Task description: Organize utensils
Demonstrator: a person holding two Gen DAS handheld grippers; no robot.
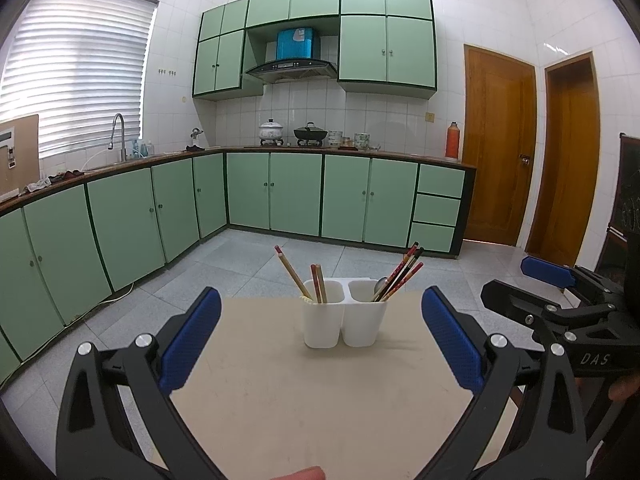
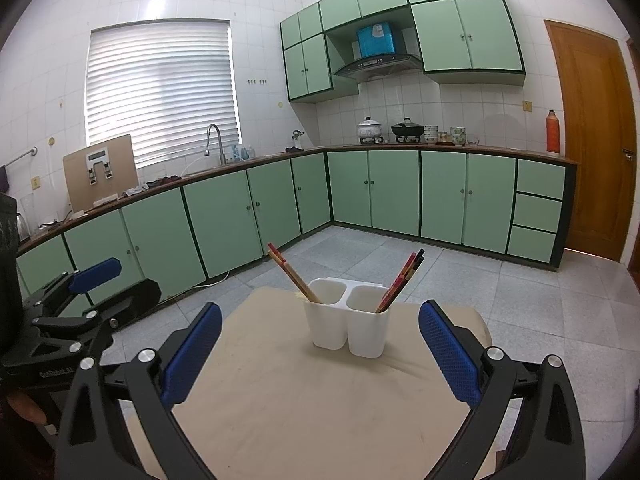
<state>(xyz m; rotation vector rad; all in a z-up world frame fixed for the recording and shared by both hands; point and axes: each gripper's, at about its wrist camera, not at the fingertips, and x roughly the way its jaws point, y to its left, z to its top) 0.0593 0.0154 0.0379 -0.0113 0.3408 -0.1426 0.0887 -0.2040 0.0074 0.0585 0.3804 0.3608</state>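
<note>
Two joined cups (image 1: 342, 320) stand on the table (image 1: 280, 392); chopsticks (image 1: 294, 276) in the left, more chopsticks (image 1: 400, 276) in the right.

White holder (image 1: 344, 324) smooth plastic; chopsticks (image 1: 294, 276) wooden; table (image 1: 280, 392) matt beige.

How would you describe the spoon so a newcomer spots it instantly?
Start at the beige table in front of the green kitchen cabinets, then find the white two-compartment utensil holder on it. In its right compartment, among the dark red chopsticks, sits the spoon: the only grey metal piece with a rounded bowl.
</note>
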